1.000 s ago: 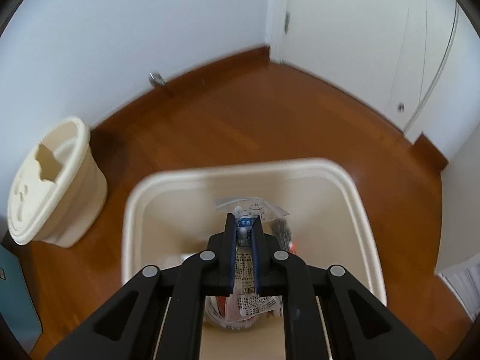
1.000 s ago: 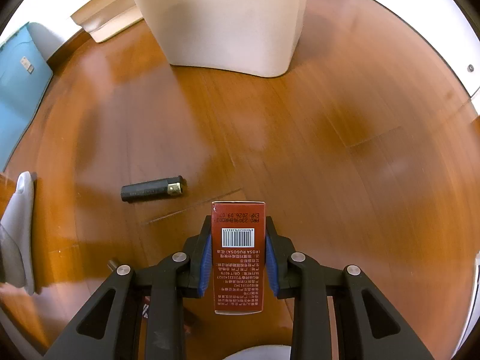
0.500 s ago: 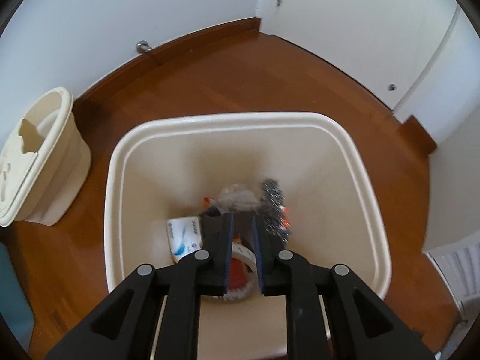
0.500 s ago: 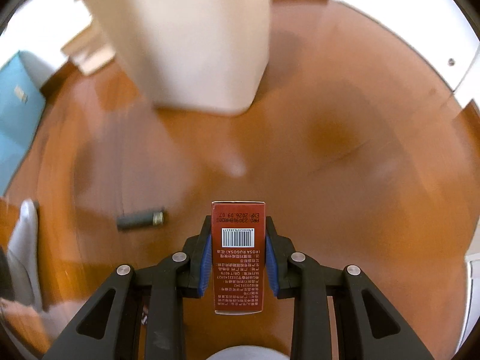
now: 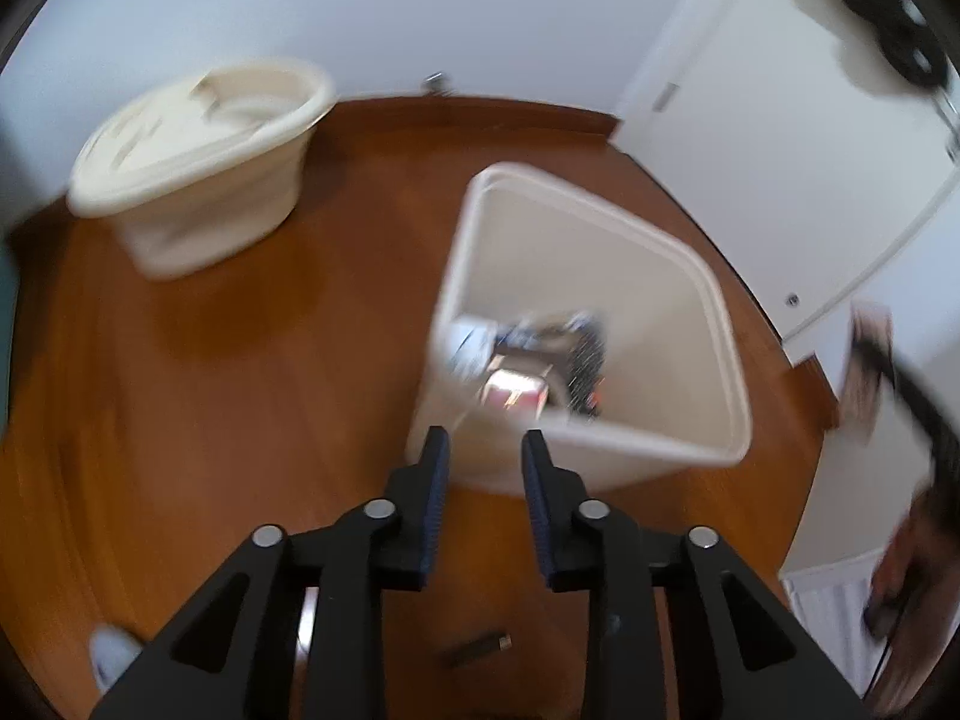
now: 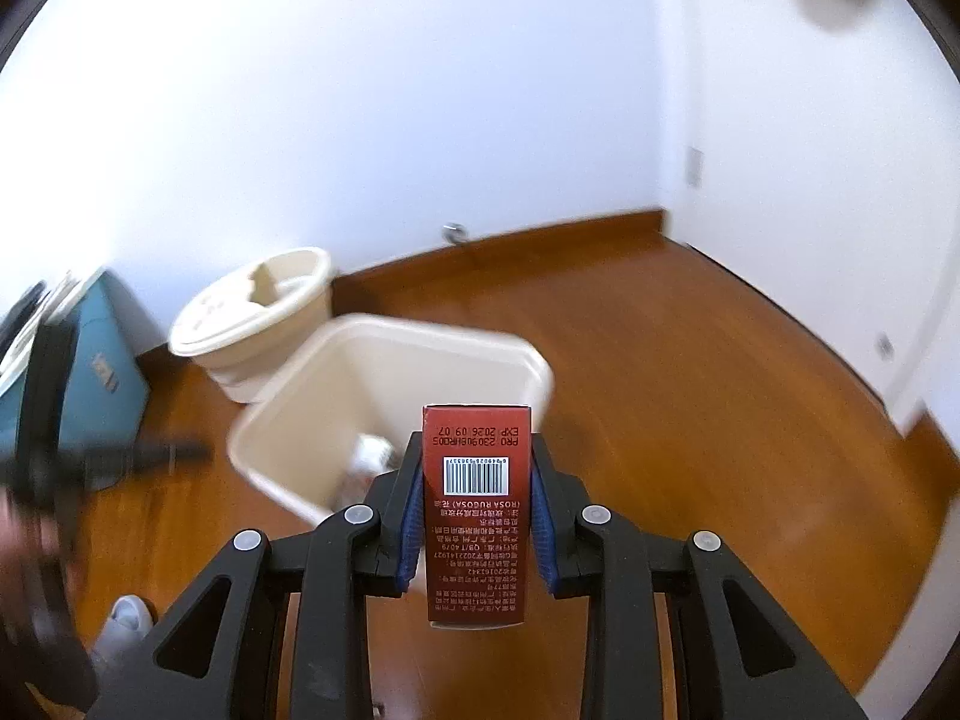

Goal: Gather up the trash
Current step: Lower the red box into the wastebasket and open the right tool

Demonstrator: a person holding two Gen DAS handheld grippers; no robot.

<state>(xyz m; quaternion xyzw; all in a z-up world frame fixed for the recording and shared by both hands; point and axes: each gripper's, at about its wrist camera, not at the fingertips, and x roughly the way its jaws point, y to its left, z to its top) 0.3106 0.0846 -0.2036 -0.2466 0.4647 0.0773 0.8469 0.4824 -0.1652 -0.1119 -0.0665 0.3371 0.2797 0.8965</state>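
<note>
A cream square trash bin (image 5: 714,312) stands on the wooden floor with several pieces of trash (image 5: 528,360) inside. My left gripper (image 5: 480,450) is open and empty, above the floor just left of the bin's near wall. My right gripper (image 6: 474,450) is shut on a red box (image 6: 477,516) with a barcode, held above the floor in front of the bin (image 6: 528,360). A dark lighter (image 5: 477,648) lies on the floor below my left gripper.
A round cream lidded bucket (image 5: 198,162) stands by the white wall, left of the bin; it also shows in the right wrist view (image 6: 252,318). A teal case (image 6: 90,372) stands at the left. A grey slipper (image 6: 123,624) lies at the lower left.
My left gripper let go of the packet into the bin, opened and pulled back to the left. My right gripper lifted the red box and swung up toward the bin.
</note>
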